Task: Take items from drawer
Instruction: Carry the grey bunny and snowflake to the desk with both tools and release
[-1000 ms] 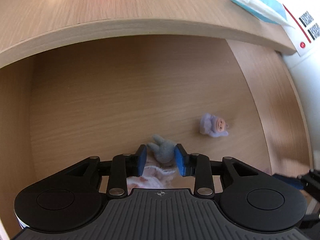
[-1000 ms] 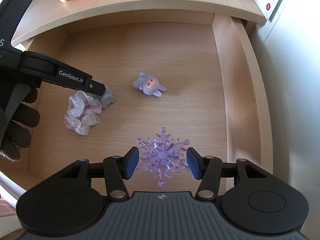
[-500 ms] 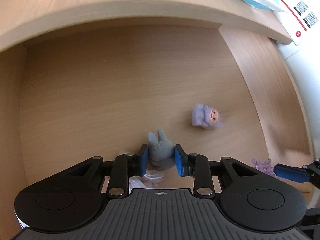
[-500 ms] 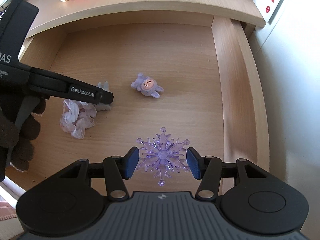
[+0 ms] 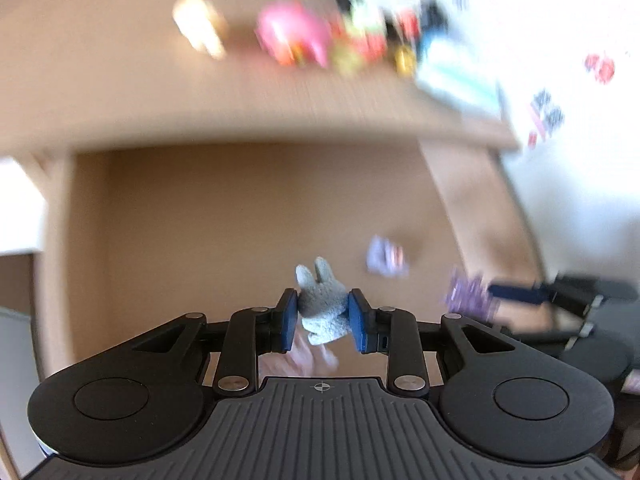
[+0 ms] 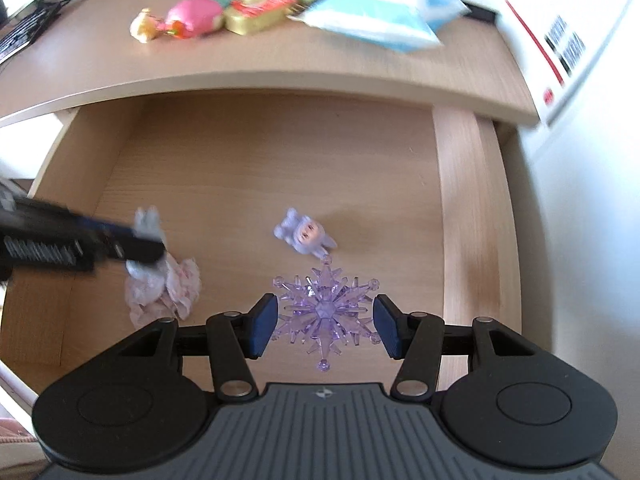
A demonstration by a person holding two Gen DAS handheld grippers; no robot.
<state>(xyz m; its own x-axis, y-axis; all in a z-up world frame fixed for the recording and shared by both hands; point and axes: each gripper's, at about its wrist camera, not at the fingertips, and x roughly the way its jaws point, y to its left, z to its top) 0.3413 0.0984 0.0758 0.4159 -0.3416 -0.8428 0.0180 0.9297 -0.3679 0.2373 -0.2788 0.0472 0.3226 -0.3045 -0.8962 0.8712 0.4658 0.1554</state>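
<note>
My left gripper (image 5: 323, 315) is shut on a small grey plush bunny (image 5: 322, 305), held above the floor of the open wooden drawer (image 5: 224, 216). From the right wrist view the same bunny (image 6: 147, 225) shows at the left gripper's tip. My right gripper (image 6: 325, 323) is shut on a purple crystal snowflake (image 6: 325, 309), lifted over the drawer's front right. A lilac baby doll (image 6: 304, 236) lies on the drawer floor (image 6: 248, 168). A pale pink scrunchie (image 6: 168, 285) lies at the left, below the bunny.
The desk top (image 6: 256, 60) above the drawer carries several toys: a pink one (image 6: 196, 16), a gold packet (image 6: 256, 18) and a blue-white pouch (image 6: 380, 20). A white wall with a QR label (image 6: 566, 46) stands at the right. The drawer's right wall (image 6: 460, 208) is close.
Both grippers have risen out of the drawer with their items, so the desk top now shows. The left gripper lifted the bunny off the floor; the scrunchie stayed behind.
</note>
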